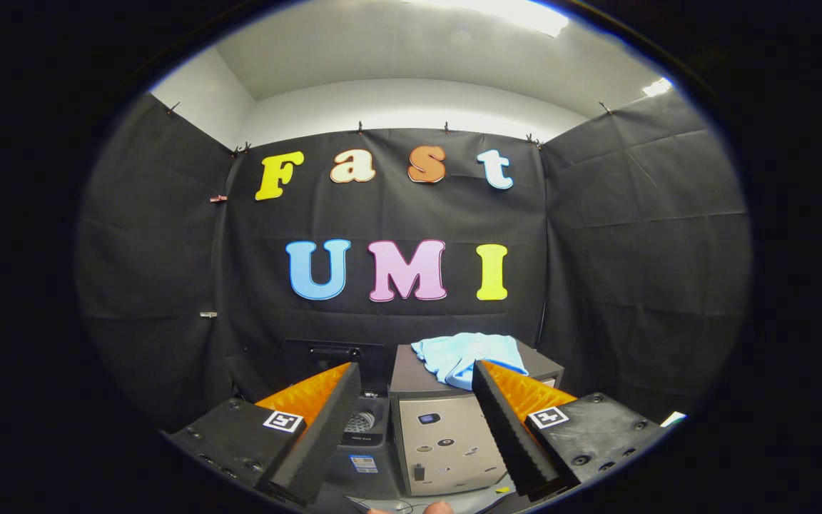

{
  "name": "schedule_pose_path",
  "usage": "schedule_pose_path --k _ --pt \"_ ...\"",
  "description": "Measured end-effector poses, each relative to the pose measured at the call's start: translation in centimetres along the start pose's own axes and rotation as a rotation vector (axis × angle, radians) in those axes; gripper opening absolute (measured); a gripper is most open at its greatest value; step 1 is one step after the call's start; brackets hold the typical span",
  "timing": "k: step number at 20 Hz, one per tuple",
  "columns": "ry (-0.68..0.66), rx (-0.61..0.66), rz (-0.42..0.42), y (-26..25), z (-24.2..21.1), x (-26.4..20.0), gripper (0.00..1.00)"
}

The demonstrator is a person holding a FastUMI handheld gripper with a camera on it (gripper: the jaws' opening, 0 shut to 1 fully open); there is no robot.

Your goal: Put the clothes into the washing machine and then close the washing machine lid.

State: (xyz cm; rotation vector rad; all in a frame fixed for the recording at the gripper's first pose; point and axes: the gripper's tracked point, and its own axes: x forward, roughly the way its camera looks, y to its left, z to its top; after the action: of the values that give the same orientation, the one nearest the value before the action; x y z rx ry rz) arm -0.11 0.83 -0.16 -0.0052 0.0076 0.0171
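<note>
The jaws (414, 400) stand wide apart with nothing held between them, raised in the air and pointing toward the booth's back wall. Beyond the fingers, a grey box-shaped cabinet (447, 442) stands on the desk (475, 503), its front panel facing the camera and showing a few small stickers and marks too small to make out. Just left of it and touching its side sits the dark washing machine (361, 428), its lid (336, 353) tilted up at the back and the drum opening showing between the fingers. The clothes (464, 353), a crumpled light blue cloth, lie on top of the grey cabinet, hanging slightly over its front edge.
</note>
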Motion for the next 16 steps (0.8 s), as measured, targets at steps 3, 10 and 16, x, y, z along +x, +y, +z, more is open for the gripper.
schedule_pose_path --k 3,10,16 --pt "-0.003 -0.001 0.005 0.1 0.0 0.0 0.98" --pt "0.048 -0.005 0.017 -0.2 -2.3 3.1 0.98" --pt "0.047 0.015 -0.003 -3.1 -2.0 8.8 0.98"
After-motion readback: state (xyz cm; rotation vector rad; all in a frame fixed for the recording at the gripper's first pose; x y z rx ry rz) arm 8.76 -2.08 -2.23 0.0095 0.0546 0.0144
